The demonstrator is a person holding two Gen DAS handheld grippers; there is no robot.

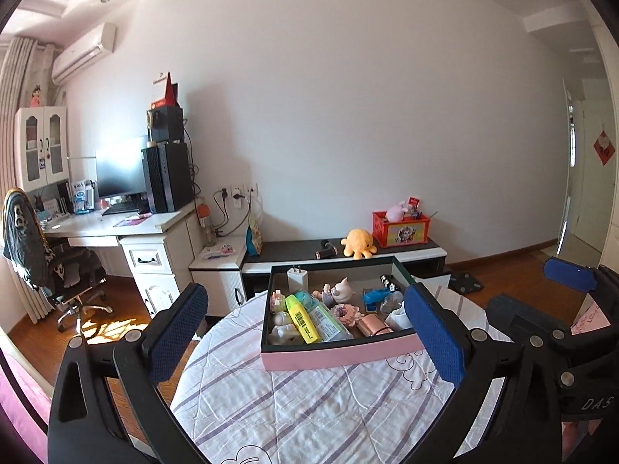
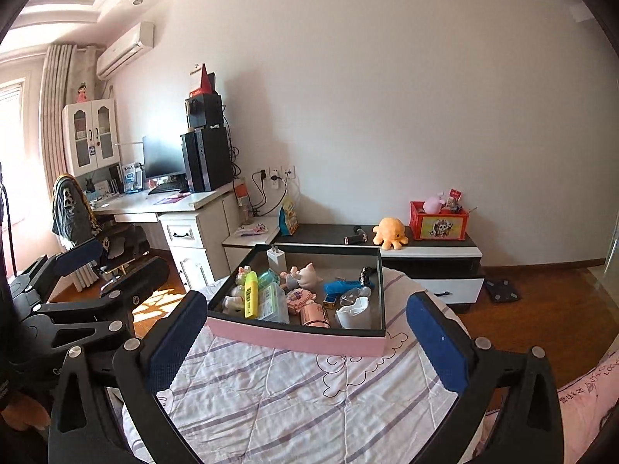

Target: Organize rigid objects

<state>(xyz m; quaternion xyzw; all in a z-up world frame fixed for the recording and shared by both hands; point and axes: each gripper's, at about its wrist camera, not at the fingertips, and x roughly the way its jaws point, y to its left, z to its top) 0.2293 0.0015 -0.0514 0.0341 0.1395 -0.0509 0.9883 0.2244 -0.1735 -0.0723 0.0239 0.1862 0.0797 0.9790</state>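
Pink-walled rectangular box (image 1: 340, 355) with dark inner lining sits on the bed (image 1: 309, 406), on a white quilted cover with lilac stripes. Contents, loosely jumbled: yellow highlighter (image 1: 301, 319) with barcode label, white wall charger (image 1: 297, 277) upright at the far wall, pig-like figurine (image 1: 342, 288), blue toy (image 1: 377, 294), copper-coloured cylinder (image 1: 371, 324), white figurine (image 1: 280, 330).

Left claw (image 1: 309, 338): released, blue textured pads spread wide, holding nothing, just short of the box. Right claw (image 2: 305, 340): likewise released and empty, near the box's front wall.

Writing on the right claw body partly readable: "DAS".
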